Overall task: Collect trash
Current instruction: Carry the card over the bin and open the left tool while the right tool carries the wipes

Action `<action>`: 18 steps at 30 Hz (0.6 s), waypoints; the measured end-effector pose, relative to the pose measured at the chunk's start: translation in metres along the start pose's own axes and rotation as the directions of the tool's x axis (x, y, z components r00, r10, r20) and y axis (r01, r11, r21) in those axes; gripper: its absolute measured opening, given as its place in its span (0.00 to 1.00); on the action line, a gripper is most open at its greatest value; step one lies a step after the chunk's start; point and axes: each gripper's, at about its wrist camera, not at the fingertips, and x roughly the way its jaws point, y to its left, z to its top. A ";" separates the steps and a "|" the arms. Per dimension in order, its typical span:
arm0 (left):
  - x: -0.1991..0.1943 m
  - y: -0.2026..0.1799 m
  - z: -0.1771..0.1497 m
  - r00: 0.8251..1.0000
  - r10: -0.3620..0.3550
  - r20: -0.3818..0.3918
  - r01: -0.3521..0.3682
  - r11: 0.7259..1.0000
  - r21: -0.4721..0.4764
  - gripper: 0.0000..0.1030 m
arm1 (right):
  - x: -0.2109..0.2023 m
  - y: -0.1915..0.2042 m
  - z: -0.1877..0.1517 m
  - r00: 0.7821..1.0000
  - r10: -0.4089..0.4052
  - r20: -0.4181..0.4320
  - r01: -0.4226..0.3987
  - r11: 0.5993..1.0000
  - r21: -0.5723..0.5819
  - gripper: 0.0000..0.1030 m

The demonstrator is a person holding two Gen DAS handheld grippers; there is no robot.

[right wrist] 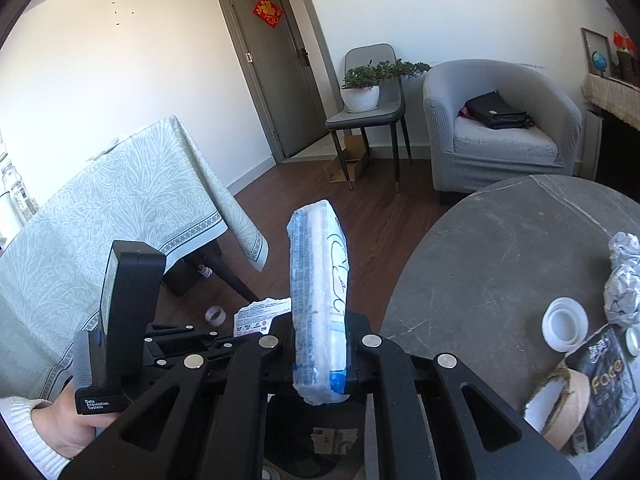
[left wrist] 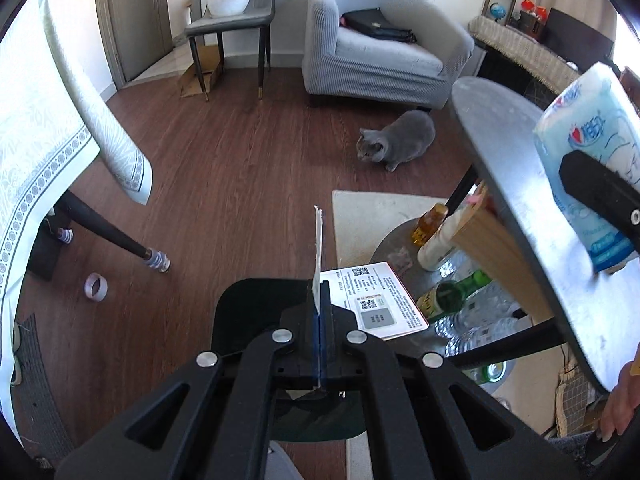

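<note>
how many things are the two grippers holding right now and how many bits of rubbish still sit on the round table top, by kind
Held, torn paper scrap in the left gripper: 1
Held, blue-and-white plastic wrapper in the right gripper: 1
On the round table, crumpled foil ball: 1
White lid: 1
Tape roll: 1
Black tissue pack: 1
Total: 6

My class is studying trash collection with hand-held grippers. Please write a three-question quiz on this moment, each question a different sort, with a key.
1. True or false: the left hand-held gripper is shut on a flat paper scrap.
2. What does the right hand-held gripper hold? A) a bottle B) a tissue pack C) tape
3. Which animal sits on the floor near the armchair?

Key: 1 true; 2 B; 3 the grey cat.
</note>
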 end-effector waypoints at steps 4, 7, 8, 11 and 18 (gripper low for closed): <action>0.020 0.014 -0.010 0.997 0.007 -0.080 -0.009 1.000 -0.017 0.01 | 0.014 0.008 -0.003 0.999 0.011 -0.034 -0.011 1.000 -0.011 0.10; 0.035 0.025 -0.019 0.990 0.008 -0.141 -0.013 0.999 -0.032 0.01 | 0.024 0.014 -0.004 0.998 0.017 -0.057 -0.018 1.000 -0.019 0.10; 0.039 0.028 -0.022 0.987 0.005 -0.159 -0.011 0.999 -0.035 0.01 | 0.026 0.015 -0.005 0.998 0.019 -0.062 -0.021 1.000 -0.020 0.10; 0.050 0.037 -0.033 0.979 -0.016 -0.203 0.007 0.999 -0.045 0.01 | 0.035 0.021 -0.006 0.997 0.027 -0.079 -0.029 0.999 -0.025 0.10; 0.059 0.048 -0.047 0.968 -0.006 -0.251 -0.002 0.999 -0.032 0.07 | 0.057 0.034 -0.012 0.992 0.039 -0.119 -0.044 0.998 -0.039 0.10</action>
